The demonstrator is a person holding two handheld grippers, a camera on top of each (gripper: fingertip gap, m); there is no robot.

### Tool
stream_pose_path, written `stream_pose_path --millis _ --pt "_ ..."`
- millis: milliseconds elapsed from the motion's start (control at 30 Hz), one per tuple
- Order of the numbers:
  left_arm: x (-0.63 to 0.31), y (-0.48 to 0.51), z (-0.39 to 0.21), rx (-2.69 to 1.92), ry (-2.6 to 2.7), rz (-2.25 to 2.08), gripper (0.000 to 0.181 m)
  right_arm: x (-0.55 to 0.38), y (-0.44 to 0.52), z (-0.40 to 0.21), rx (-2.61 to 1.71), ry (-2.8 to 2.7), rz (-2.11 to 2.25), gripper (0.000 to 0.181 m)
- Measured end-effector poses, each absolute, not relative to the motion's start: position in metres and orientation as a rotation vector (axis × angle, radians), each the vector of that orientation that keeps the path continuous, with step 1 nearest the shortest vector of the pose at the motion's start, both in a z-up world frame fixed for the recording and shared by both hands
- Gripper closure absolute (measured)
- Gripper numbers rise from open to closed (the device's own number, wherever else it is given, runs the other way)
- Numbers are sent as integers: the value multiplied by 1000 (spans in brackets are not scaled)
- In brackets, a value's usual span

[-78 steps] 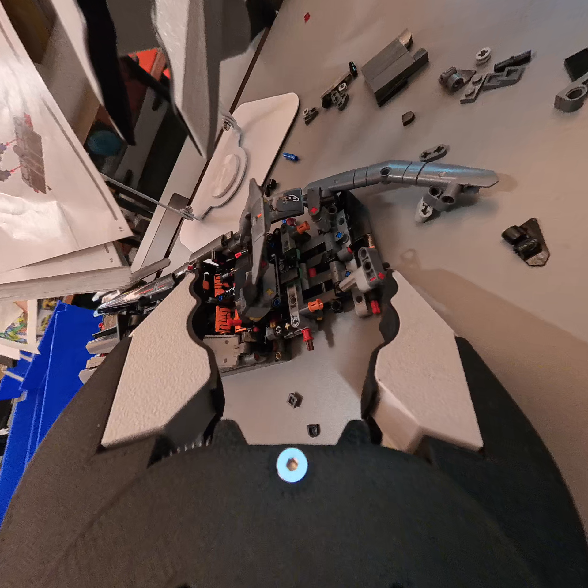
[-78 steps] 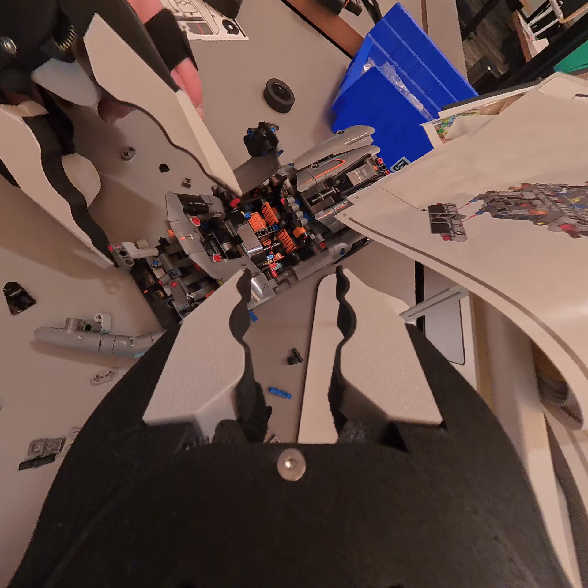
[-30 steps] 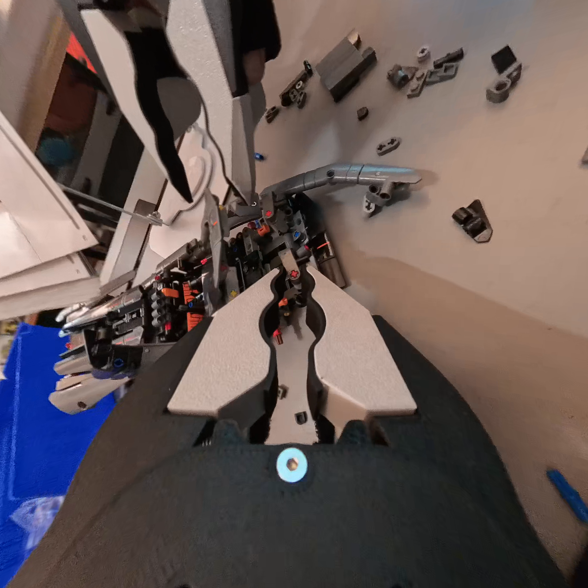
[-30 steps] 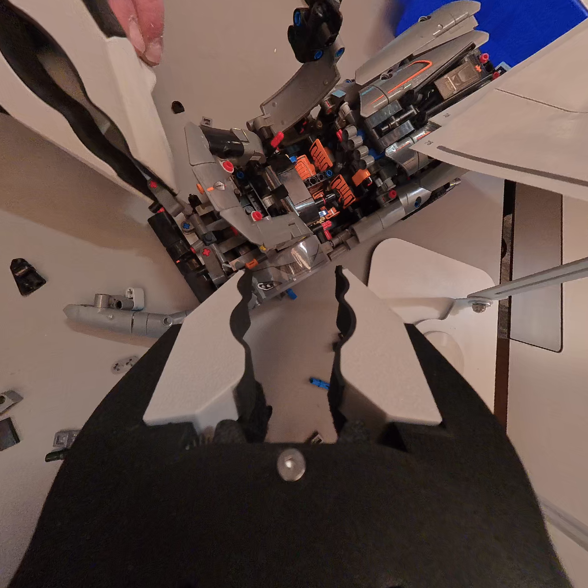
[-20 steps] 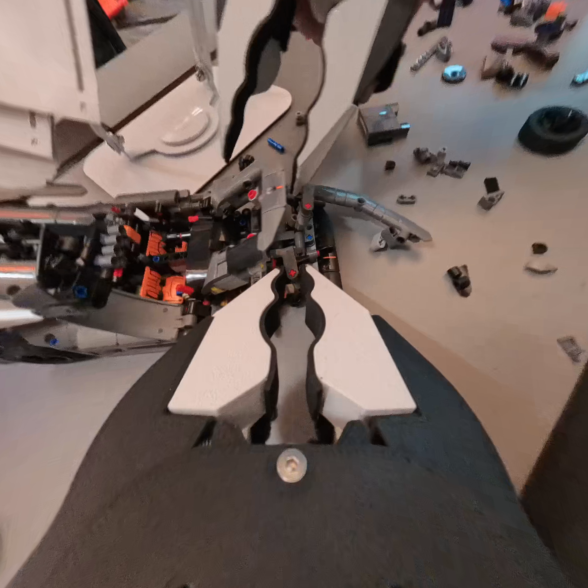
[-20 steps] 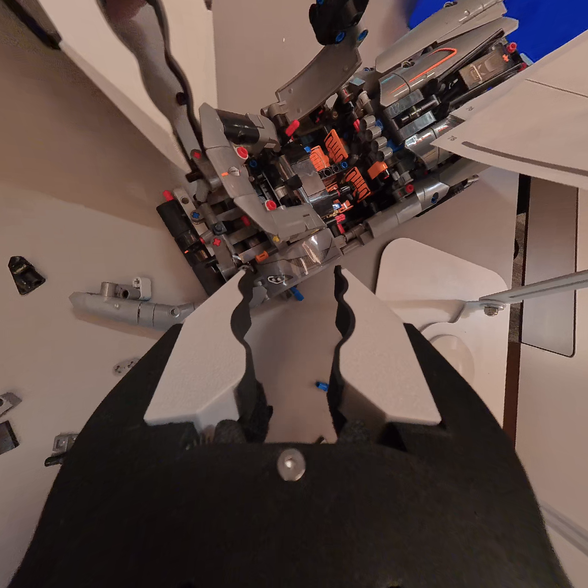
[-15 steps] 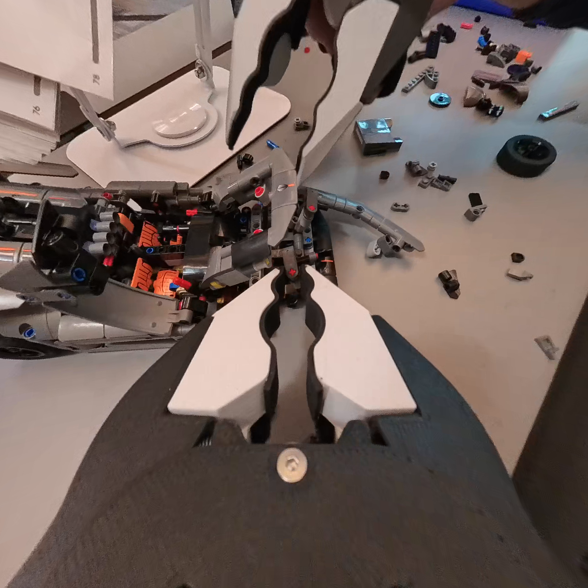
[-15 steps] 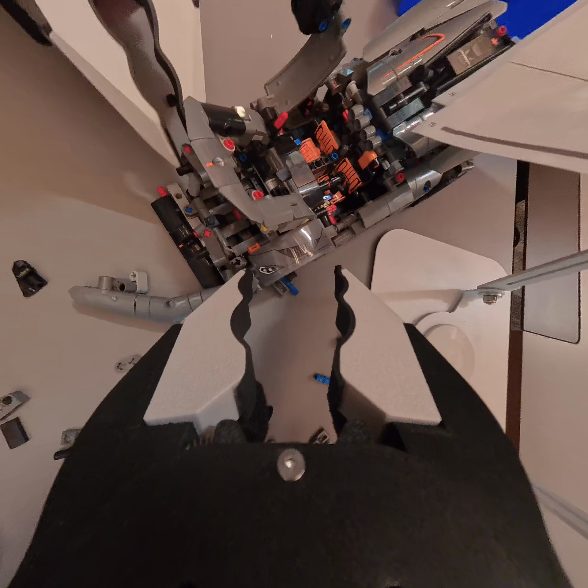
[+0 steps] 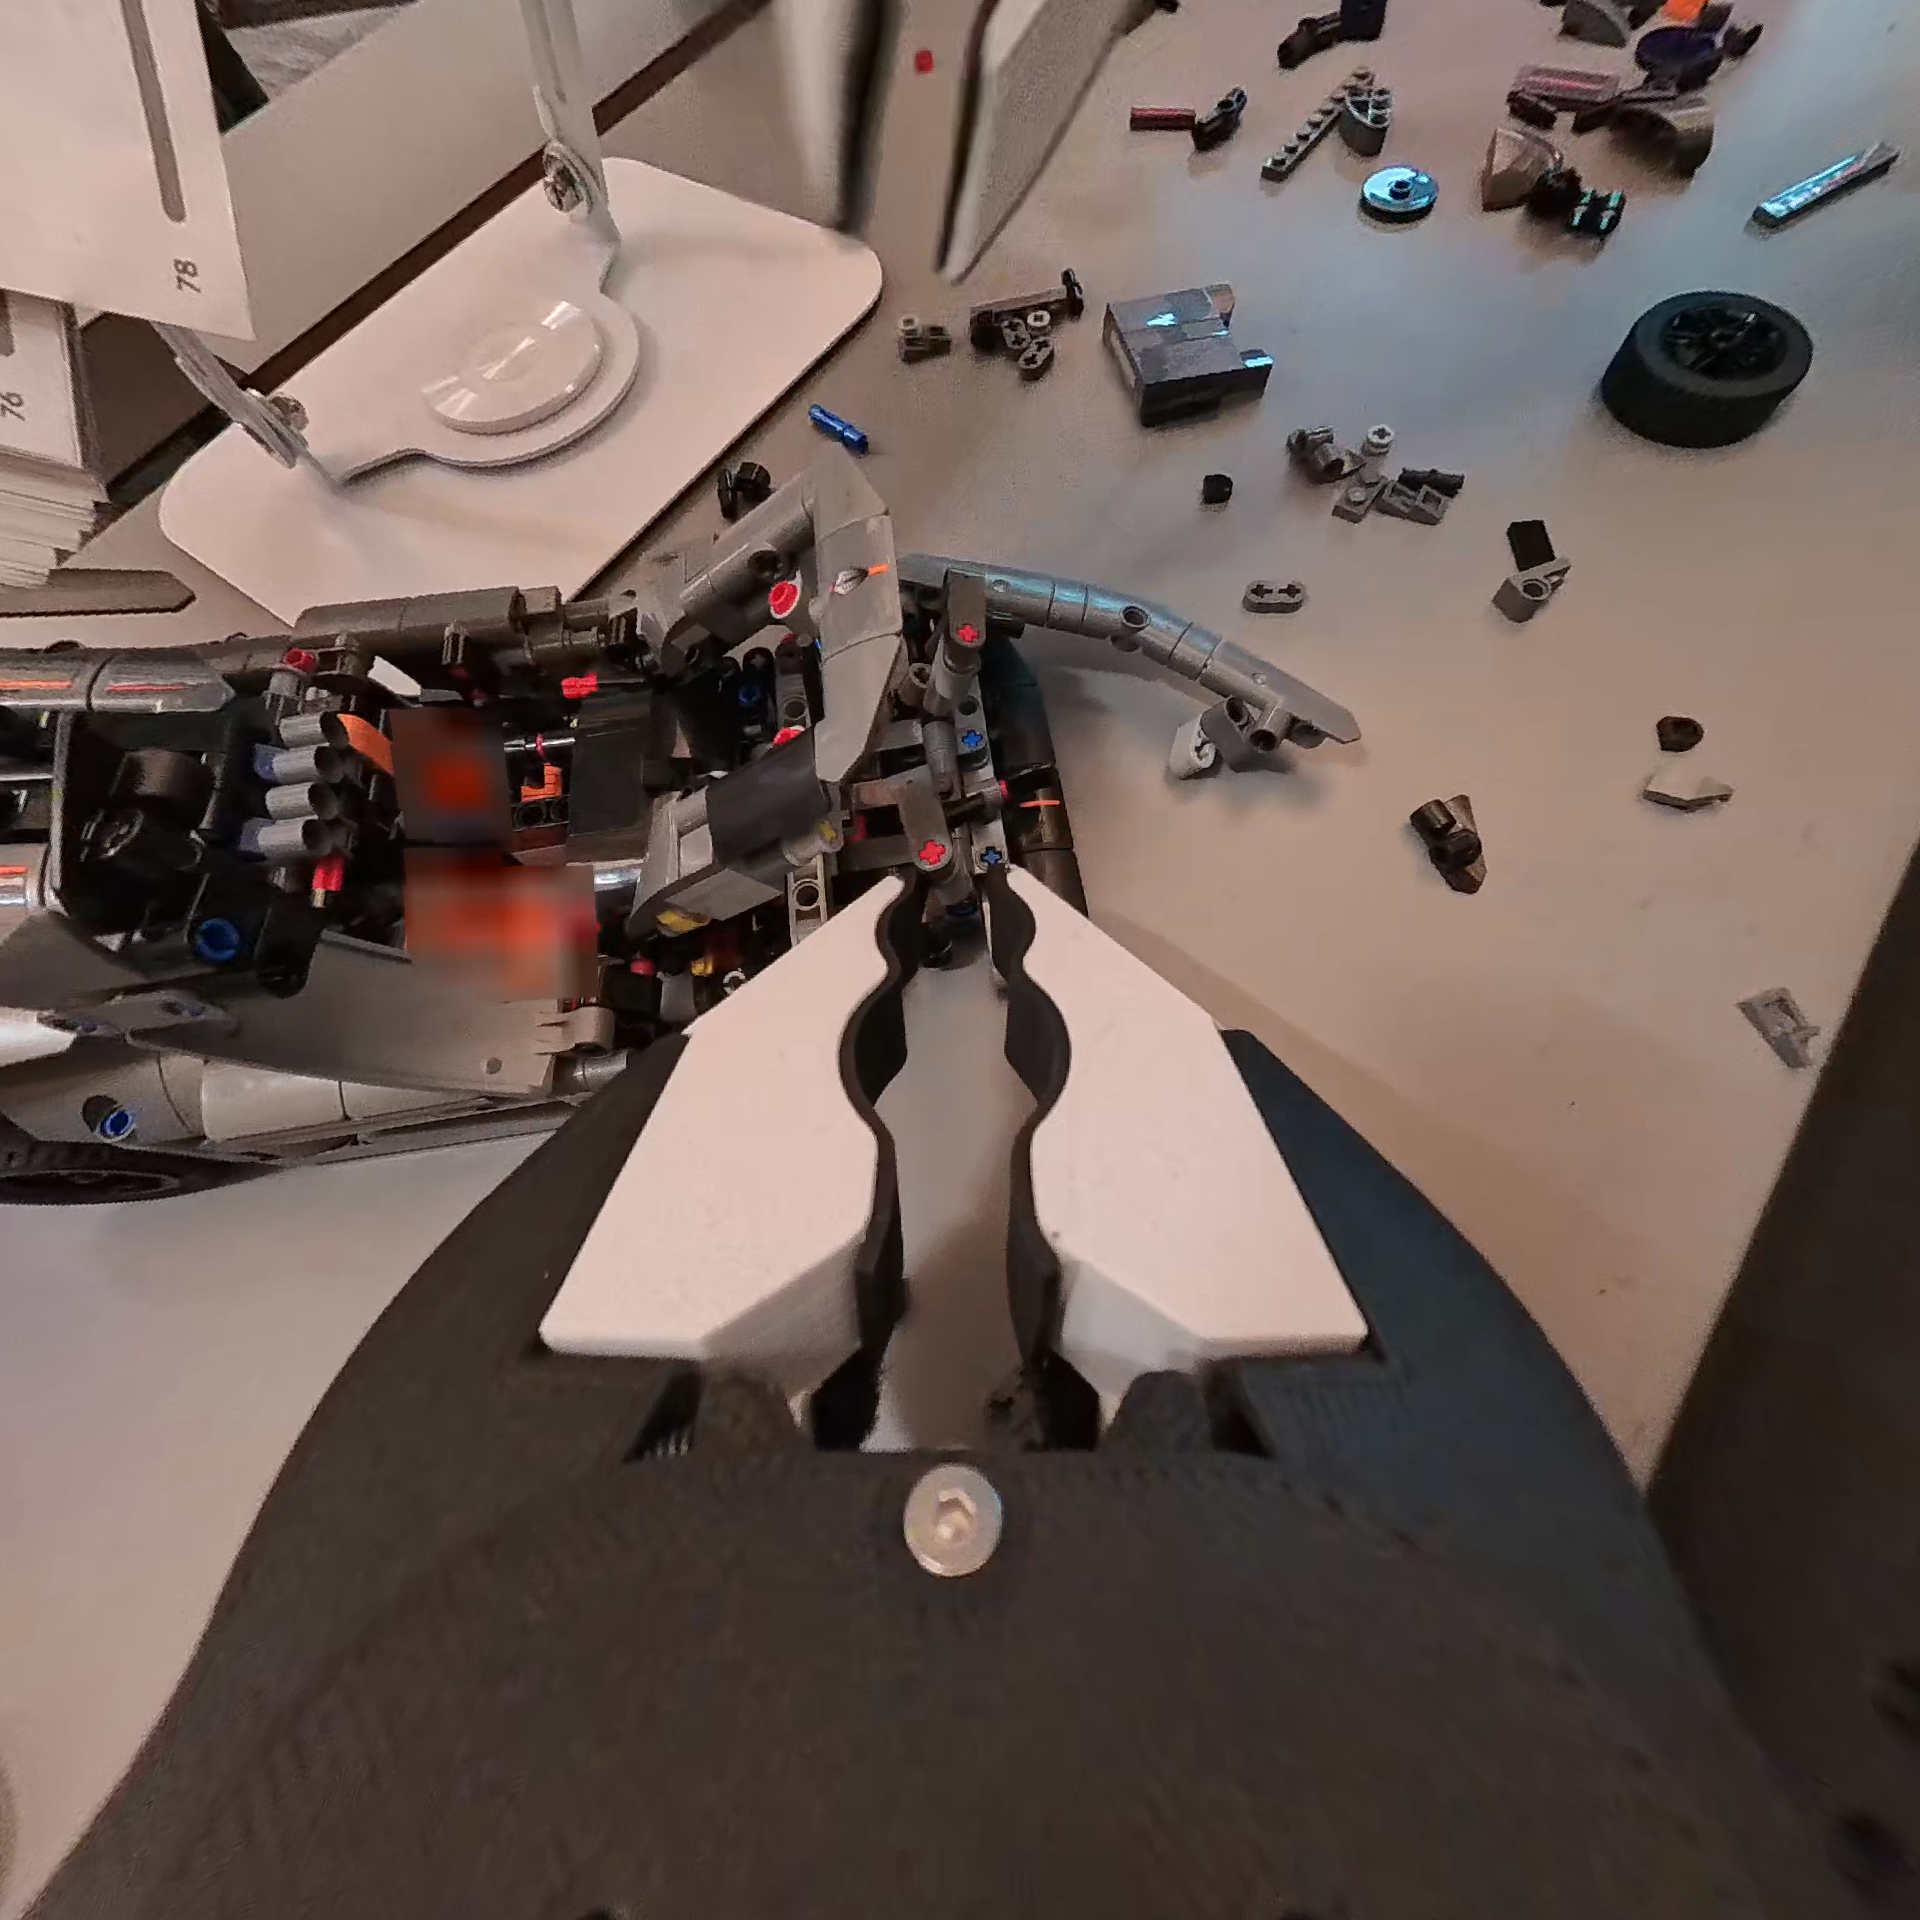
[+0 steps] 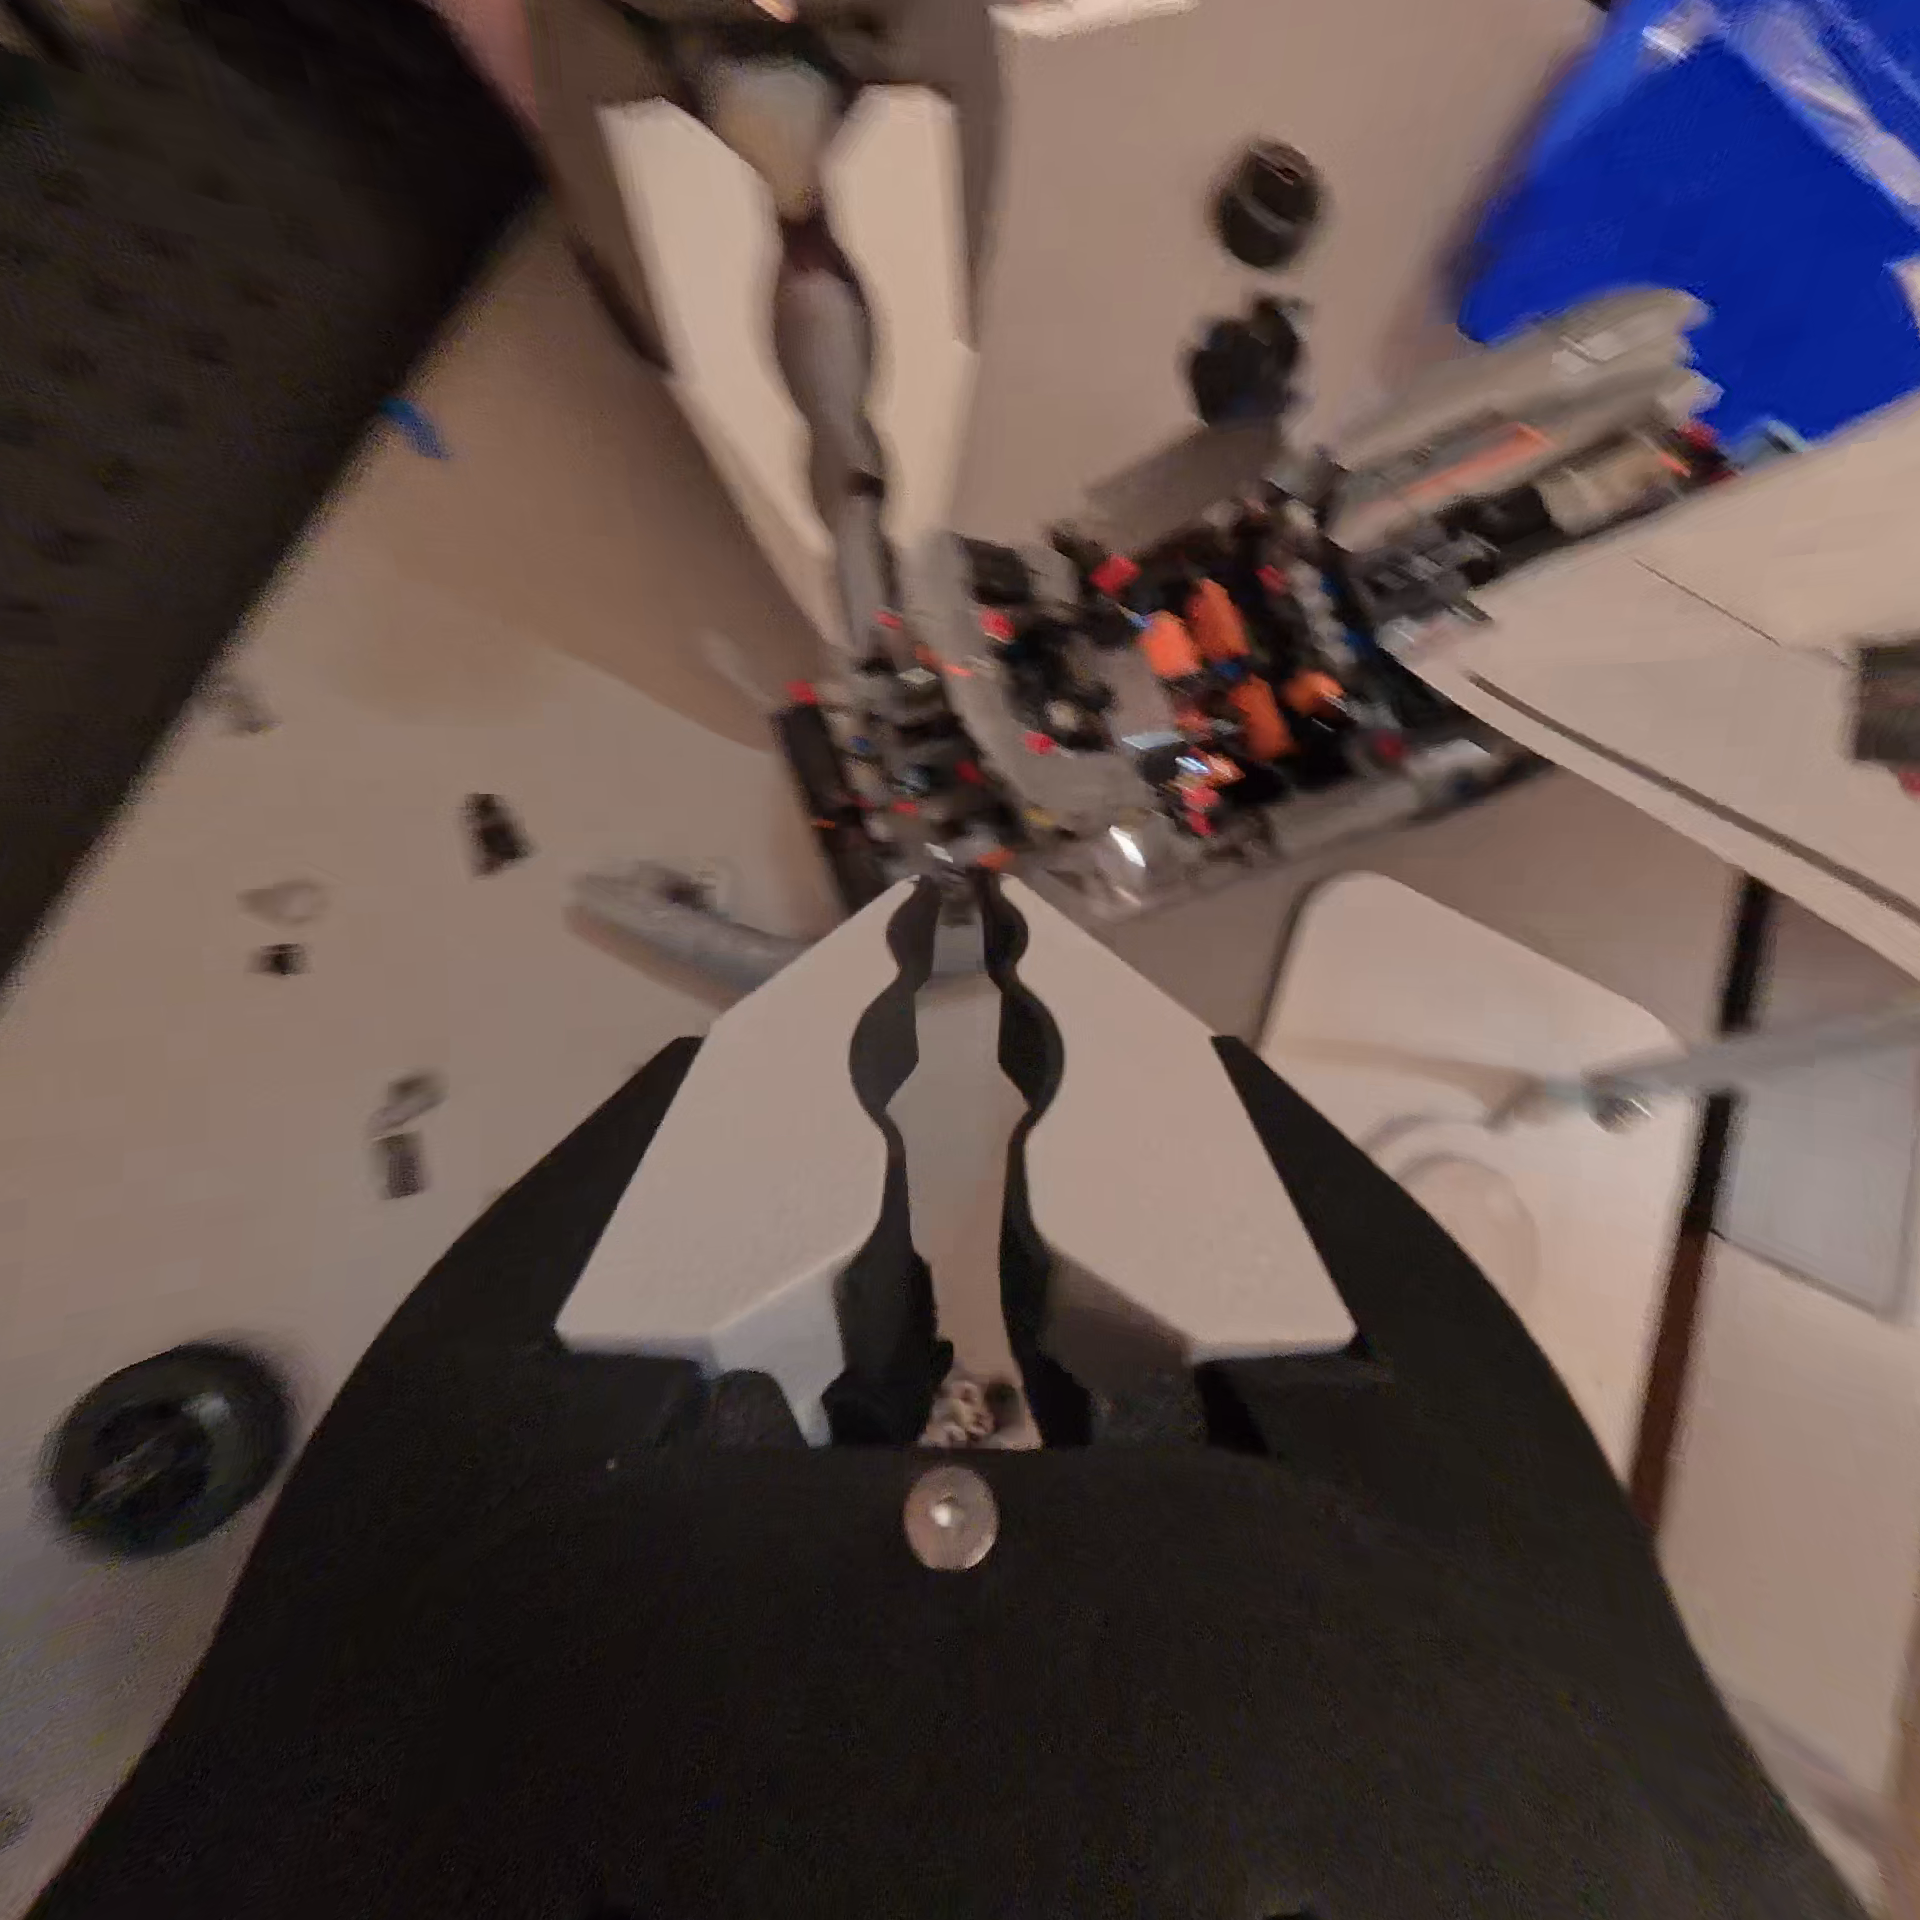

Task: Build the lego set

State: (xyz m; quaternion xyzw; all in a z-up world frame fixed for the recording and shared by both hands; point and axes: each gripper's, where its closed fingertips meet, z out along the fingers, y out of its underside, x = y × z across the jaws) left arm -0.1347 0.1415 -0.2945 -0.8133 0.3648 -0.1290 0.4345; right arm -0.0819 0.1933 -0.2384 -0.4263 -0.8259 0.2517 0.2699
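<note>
The left gripper is pinched on a thin grey beam with red and blue pins at the near right end of the lego car, which lies on the surface. The right gripper has its fingers drawn nearly together at the car's near edge; the blur hides whether it pinches a part. A curved grey panel lies just right of the car. Farther right are a black tyre and scattered small parts. A white stand base sits far left.
</note>
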Motion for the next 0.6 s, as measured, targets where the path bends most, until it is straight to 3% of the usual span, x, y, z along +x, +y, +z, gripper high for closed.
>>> stream_pose_path --millis 600 --pt "-119 133 -299 -1971 1050 -262 175 -96 126 -286 -1084 -2450 731 180"
